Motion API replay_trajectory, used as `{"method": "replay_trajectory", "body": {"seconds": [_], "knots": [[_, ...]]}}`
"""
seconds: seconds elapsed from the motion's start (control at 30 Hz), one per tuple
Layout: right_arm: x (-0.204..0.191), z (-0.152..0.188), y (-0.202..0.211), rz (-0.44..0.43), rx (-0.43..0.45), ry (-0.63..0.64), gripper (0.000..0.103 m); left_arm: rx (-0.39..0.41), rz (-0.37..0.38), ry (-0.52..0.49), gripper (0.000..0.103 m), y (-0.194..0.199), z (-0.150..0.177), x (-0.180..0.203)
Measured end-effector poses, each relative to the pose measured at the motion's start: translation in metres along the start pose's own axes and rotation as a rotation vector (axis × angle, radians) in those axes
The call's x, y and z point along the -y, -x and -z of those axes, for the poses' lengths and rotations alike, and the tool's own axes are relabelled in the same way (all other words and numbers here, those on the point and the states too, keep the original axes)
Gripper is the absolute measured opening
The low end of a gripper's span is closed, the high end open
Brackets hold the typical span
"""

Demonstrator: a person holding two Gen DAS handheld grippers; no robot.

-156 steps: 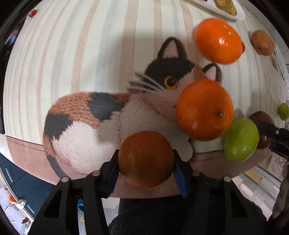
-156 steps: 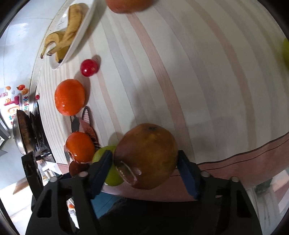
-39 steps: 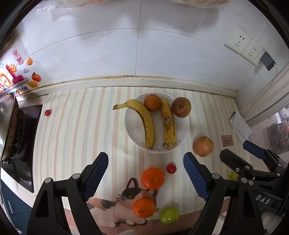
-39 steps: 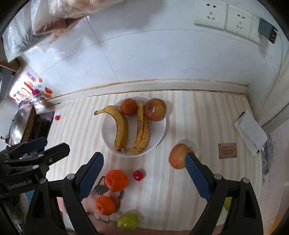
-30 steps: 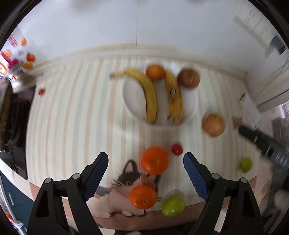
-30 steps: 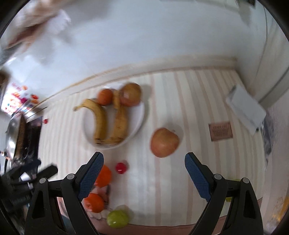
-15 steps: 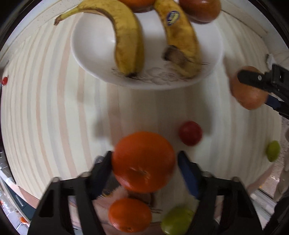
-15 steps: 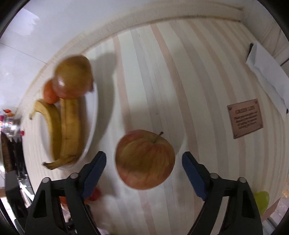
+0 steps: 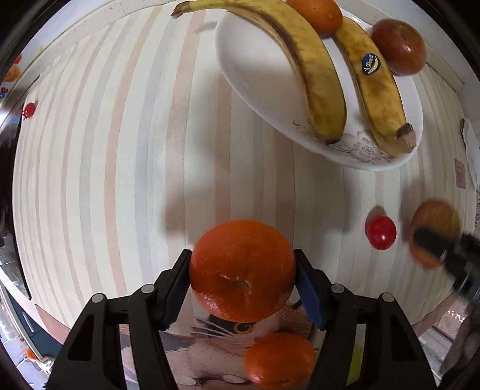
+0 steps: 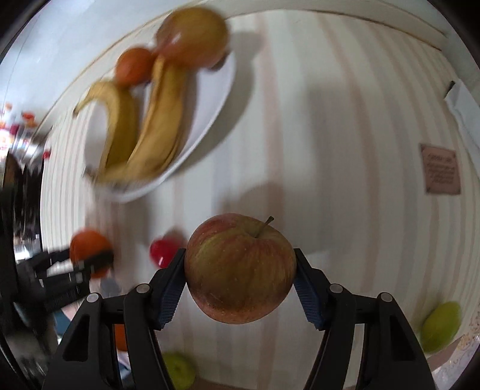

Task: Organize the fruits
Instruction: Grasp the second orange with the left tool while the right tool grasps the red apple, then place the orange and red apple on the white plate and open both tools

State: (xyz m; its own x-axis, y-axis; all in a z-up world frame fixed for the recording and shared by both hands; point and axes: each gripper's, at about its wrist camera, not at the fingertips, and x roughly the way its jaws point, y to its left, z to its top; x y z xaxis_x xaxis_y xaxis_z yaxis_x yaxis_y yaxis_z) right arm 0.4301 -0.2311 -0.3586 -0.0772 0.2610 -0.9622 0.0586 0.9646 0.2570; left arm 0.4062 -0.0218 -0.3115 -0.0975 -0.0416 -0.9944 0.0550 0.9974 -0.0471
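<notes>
My left gripper (image 9: 243,282) is shut on a large orange (image 9: 242,270), held just above the striped counter. My right gripper (image 10: 239,279) is shut on a red-yellow apple (image 10: 238,268). A white plate (image 9: 261,75) at the far side holds two bananas (image 9: 312,69), a small orange (image 9: 318,13) and a dark red apple (image 9: 399,46); the plate also shows blurred in the right wrist view (image 10: 210,114). A second orange (image 9: 279,360) lies on the cat mat (image 9: 210,351) below the left gripper.
A small red fruit (image 9: 380,231) lies on the counter between the grippers. Green fruits sit near the front edge (image 10: 439,325) (image 10: 178,370). A brown card (image 10: 440,173) and white paper (image 10: 465,117) lie at the right. A stove is at the far left.
Both grippers came down from high above the counter. The left jaws closed on the large orange and the right jaws closed on the apple, which were lying free half a second ago.
</notes>
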Motion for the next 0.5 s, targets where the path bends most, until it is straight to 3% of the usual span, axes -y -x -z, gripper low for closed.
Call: {"method": "replay_trajectory", "body": {"seconds": [0.37, 0.5], "knots": [[-0.013, 0.019, -0.011, 0.030, 0.015, 0.000, 0.070, 0.004, -0.022, -0.037, 0.063, -0.003, -0.004, 0.005], [-0.014, 0.013, -0.013, 0.012, 0.015, -0.019, 0.069, 0.008, 0.008, -0.028, 0.063, 0.003, 0.005, 0.010]]}}
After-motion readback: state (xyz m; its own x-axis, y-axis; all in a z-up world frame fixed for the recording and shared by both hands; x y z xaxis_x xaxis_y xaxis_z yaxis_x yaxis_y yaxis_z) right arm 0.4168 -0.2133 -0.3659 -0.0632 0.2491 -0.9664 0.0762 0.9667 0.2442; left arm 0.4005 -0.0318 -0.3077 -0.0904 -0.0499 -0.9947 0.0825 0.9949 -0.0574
